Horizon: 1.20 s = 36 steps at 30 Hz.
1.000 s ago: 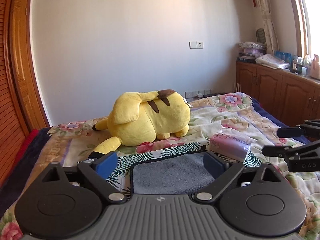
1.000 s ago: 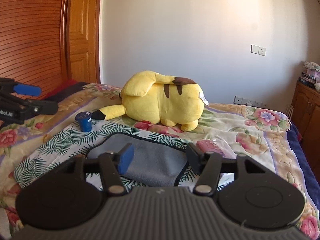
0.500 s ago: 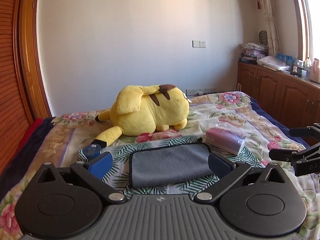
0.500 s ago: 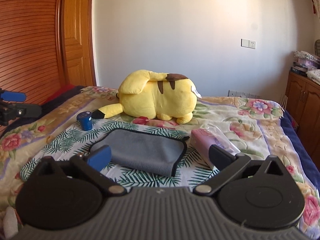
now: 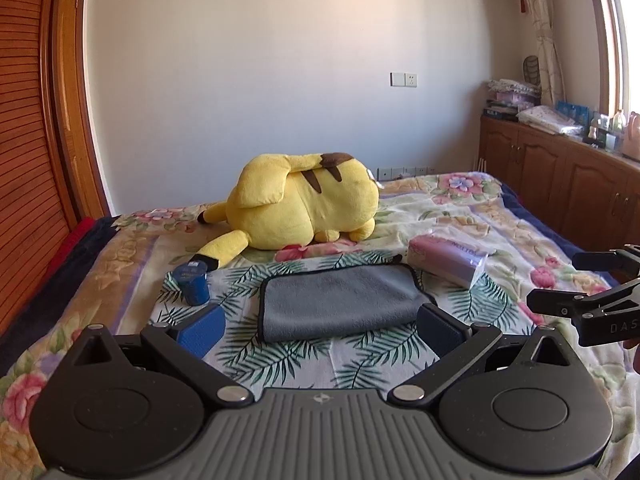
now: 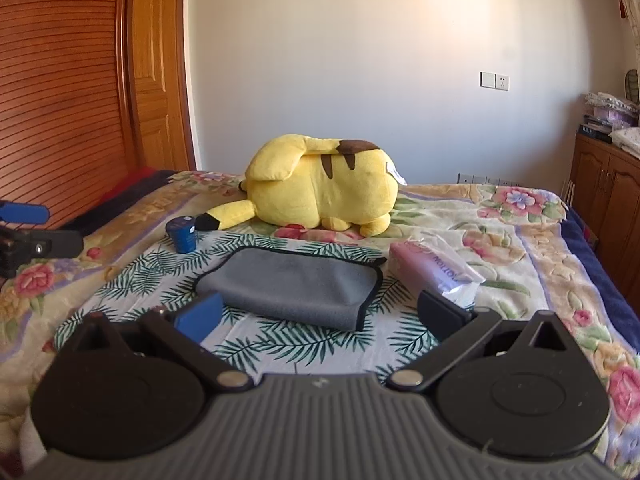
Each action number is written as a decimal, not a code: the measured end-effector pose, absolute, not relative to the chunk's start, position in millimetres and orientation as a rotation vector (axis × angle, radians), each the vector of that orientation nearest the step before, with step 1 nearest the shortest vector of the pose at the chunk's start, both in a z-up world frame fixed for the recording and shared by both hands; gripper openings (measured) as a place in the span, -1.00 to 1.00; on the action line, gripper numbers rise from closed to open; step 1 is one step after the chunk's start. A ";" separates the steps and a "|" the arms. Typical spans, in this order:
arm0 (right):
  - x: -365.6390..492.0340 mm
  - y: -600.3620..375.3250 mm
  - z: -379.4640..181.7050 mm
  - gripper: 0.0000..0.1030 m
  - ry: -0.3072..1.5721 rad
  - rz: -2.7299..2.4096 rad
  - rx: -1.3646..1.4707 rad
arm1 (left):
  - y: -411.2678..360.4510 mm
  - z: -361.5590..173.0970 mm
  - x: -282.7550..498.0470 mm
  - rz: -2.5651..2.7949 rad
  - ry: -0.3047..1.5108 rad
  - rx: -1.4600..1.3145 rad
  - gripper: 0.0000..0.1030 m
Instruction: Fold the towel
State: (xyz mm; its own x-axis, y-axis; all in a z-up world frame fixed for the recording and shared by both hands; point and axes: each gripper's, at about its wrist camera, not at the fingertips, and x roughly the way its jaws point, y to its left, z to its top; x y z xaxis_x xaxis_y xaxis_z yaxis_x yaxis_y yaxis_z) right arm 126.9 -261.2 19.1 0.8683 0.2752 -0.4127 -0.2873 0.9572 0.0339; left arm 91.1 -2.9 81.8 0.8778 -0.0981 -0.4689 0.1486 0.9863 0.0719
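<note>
A grey towel (image 5: 340,300) with dark edging lies folded flat on the leaf-print sheet of the bed; it also shows in the right wrist view (image 6: 296,284). My left gripper (image 5: 320,330) is open and empty, held back from the towel's near edge. My right gripper (image 6: 320,318) is open and empty, also short of the towel. The right gripper shows at the right edge of the left wrist view (image 5: 576,280), and the left gripper at the left edge of the right wrist view (image 6: 52,228).
A yellow plush toy (image 5: 304,212) lies behind the towel. A small blue container (image 5: 194,282) stands to its left, a pink tissue pack (image 5: 448,260) to its right. Wooden doors (image 6: 72,92) stand at left, wooden cabinets (image 5: 560,184) at right.
Both grippers have pulled back and up from the towel, and their jaws have opened wider. The towel stays folded on the bed.
</note>
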 end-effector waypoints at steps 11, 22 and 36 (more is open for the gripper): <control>106.1 -255.0 4.9 1.00 0.451 0.293 -0.022 | -11.3 59.8 64.2 -0.143 0.503 0.106 0.69; 81.6 -249.5 -7.1 1.00 0.463 0.298 0.001 | -18.5 24.7 43.9 -0.154 0.551 0.111 0.69; 62.3 -242.3 -31.2 1.00 0.498 0.295 0.000 | -18.4 -12.2 28.4 -0.129 0.590 0.090 0.69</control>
